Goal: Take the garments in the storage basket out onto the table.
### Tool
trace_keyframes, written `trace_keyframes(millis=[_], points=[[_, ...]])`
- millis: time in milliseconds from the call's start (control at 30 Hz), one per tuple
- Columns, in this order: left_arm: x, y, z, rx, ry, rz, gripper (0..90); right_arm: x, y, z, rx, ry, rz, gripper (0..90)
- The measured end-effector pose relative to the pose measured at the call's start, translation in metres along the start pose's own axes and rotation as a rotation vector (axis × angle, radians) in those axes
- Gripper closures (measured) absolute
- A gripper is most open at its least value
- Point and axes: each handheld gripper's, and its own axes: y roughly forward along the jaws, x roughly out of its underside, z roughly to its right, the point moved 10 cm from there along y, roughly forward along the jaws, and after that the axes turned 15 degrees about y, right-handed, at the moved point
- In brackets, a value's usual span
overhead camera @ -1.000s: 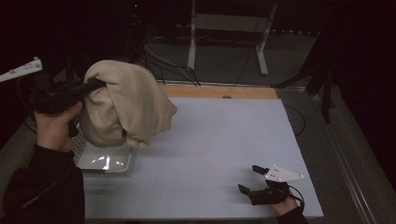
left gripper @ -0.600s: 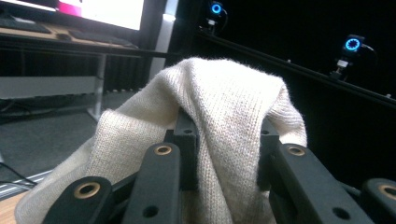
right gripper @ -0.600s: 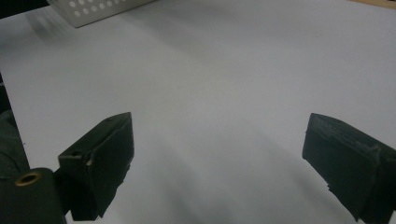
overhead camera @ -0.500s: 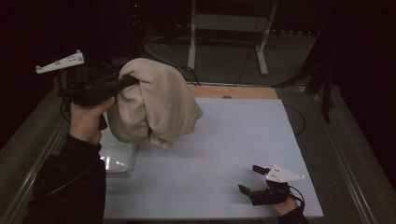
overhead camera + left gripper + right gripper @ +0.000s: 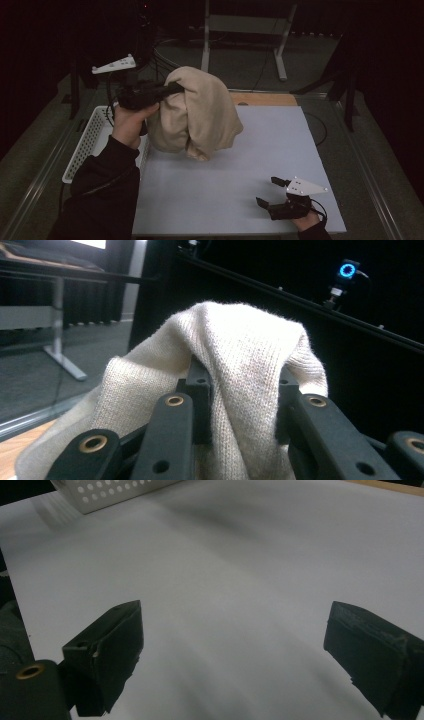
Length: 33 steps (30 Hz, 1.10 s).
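Left tool (image 5: 172,90) clamps cream sweater (image 5: 200,117), hanging over tabletop (image 5: 280,150), just right of basket (image 5: 92,135). Right tool (image 5: 272,192) near-right, wide, empty.

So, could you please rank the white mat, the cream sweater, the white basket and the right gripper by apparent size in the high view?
1. White mat.
2. Cream sweater, raised nearer the camera, so flattered.
3. White basket, partly hidden.
4. Right gripper.

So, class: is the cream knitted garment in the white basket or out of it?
Out. The left gripper holds the garment bunched in the air, hanging above the white table beside the basket.
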Motion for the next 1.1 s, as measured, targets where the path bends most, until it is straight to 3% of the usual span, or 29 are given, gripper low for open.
trace_keyframes(millis=[333, 600, 1100], points=[[0.004, 0.031, 0.006, 0.046, -0.009, -0.012, 72.4, -0.001, -0.001, 0.001, -0.001, 0.004, 0.006, 9.2], [0.010, 0.051, 0.003, 0.056, -0.022, -0.016, 72.3, 0.000, 0.000, 0.003, 0.004, 0.005, 0.004, 9.2], [0.039, 0.097, 0.001, 0.073, -0.043, -0.093, 72.2, -0.001, -0.003, 0.004, 0.004, 0.009, 0.010, 9.1]])
